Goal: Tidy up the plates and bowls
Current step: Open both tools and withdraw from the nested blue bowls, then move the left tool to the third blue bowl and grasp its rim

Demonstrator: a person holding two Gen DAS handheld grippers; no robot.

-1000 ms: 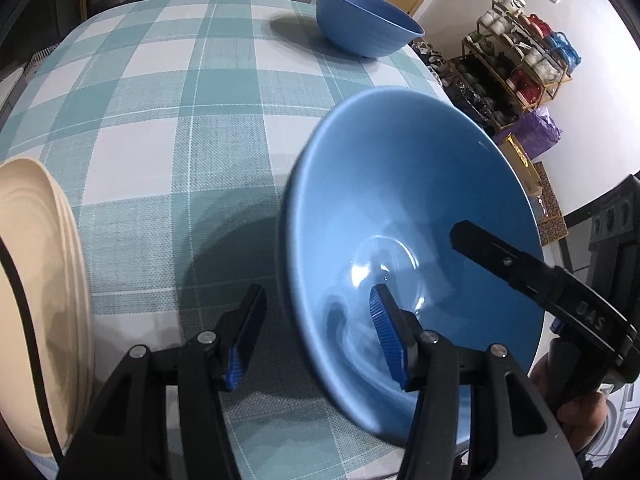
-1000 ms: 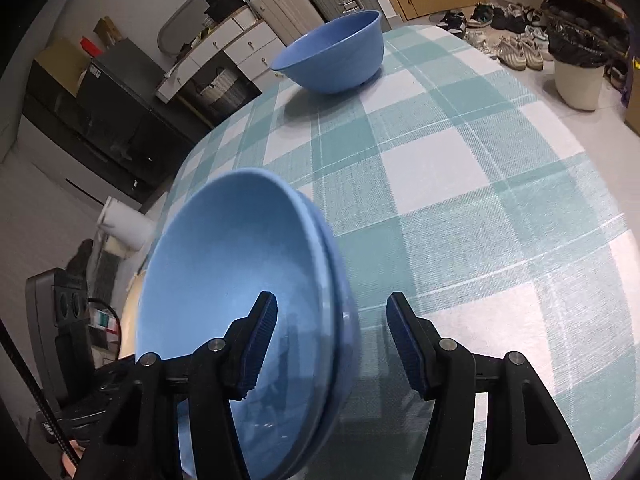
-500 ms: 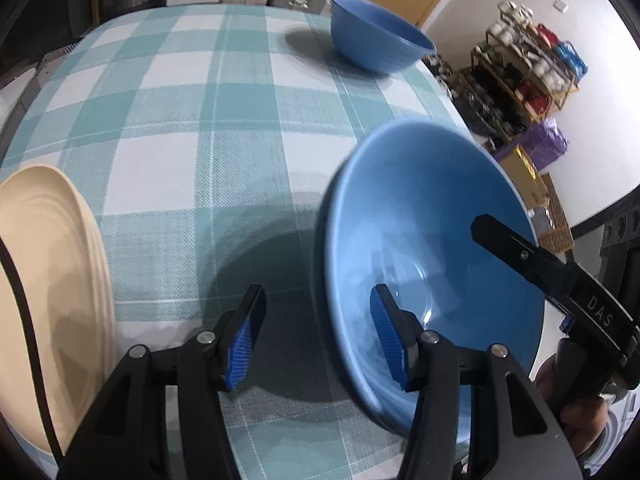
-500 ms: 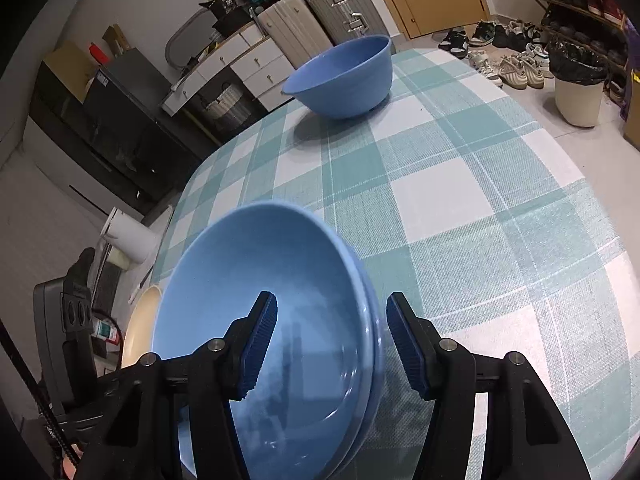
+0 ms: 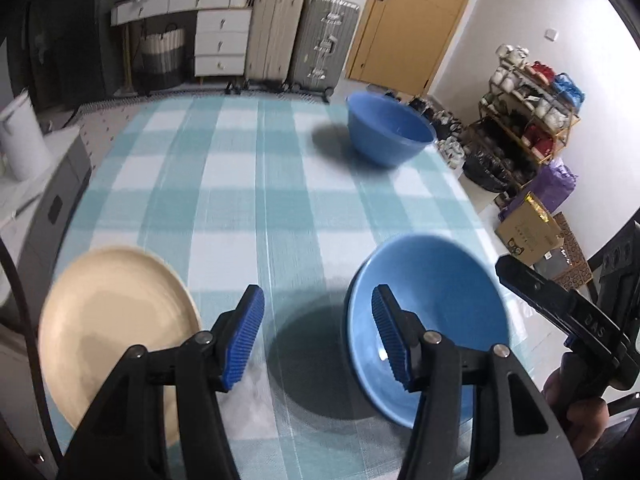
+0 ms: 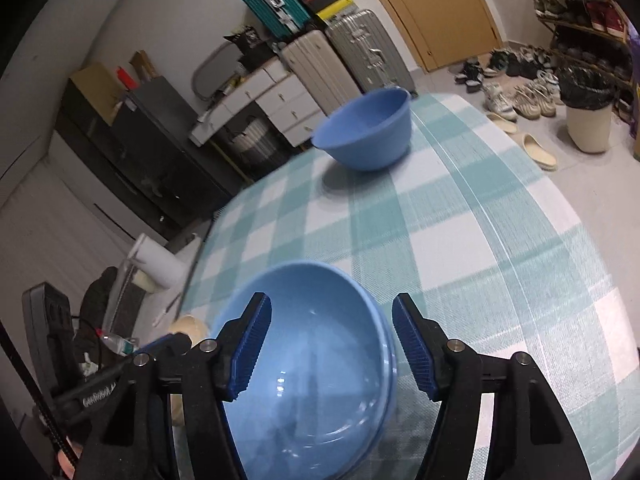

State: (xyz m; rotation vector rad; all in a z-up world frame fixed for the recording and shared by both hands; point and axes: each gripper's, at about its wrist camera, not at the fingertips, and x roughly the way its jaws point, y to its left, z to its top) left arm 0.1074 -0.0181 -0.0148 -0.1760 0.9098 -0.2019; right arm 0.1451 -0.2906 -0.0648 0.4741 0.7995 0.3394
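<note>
White walls; tan wooden door [image 5: 412,20]; hard-shell suitcases, beige and silver [image 5: 304,36], beside white drawer unit [image 5: 220,44]; gold wire shoe rack [image 5: 532,108] by right wall; pale tiled floor [image 6: 560,184] with scattered shoes; beige waste bin [image 6: 588,124].

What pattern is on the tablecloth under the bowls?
A teal-and-white check, on the tablecloth; clearest in the left wrist view.

Opening left tongs [image 5: 318,336] above checked tablecloth [image 5: 248,200], between cream plate [image 5: 116,328] and blue bowl [image 5: 440,304].
</note>
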